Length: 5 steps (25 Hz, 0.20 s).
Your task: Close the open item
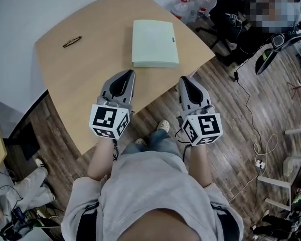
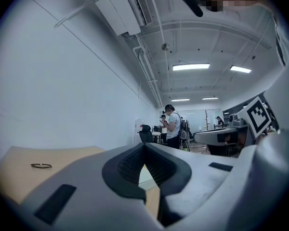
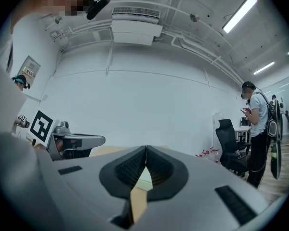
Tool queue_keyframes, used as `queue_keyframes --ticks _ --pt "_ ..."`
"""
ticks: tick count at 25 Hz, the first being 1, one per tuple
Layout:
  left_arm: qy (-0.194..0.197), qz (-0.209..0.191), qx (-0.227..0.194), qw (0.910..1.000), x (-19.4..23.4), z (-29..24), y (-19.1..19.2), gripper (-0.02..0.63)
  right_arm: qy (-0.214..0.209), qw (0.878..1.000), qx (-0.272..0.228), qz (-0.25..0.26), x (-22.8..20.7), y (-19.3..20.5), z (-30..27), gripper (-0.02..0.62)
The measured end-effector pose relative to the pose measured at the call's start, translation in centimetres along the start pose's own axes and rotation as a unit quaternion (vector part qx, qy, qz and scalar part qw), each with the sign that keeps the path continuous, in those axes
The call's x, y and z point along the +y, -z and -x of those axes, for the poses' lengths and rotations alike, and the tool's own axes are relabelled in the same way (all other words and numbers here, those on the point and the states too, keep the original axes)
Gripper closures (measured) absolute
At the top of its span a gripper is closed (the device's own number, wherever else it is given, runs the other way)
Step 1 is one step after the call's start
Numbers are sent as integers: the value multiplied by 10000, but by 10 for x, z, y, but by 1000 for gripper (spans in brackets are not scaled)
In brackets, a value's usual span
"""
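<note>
A light wooden bench (image 1: 90, 54) with rounded corners is standing against a white wall (image 1: 20, 14), on a floor of dark wood planks (image 1: 231, 114). A small black loop-shaped item (image 1: 72, 41), too small to identify, is lying near the bench's far left side. A black cable (image 1: 251, 109) is trailing across the floor to the right. A plastic bag (image 1: 193, 4) is sitting just beyond the bench's far corner, and a seated person (image 1: 251, 29) is occupying the top right corner of the head view. In the left gripper view, a person (image 2: 172, 126) is standing farther down a long office lit by ceiling strip lights.

A pale green folder (image 1: 154, 43) is lying flat on the far right part of the bench, close to its right edge. Its cover is lying level, so it is looking shut, with a thick stacked edge facing the wearer.

The left tool (image 1: 128, 73) is hovering over the near edge of the bench, jaws pressed together on nothing. The right tool (image 1: 183, 79) is hanging just off that edge over the floor, jaws also together and empty. Both are pointing toward the folder, apart from it.
</note>
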<state>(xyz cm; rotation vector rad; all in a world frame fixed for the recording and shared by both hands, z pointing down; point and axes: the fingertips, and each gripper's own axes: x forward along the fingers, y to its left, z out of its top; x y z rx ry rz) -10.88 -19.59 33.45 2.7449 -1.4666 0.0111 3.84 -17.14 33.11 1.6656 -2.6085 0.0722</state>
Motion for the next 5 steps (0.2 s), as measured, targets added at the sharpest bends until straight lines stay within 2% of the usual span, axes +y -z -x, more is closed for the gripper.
queue_keyframes --ticks 5 --pt "-19 -23 -13 10000 4 1 -1 591 -14 10000 1 1 5 1 -3 586"
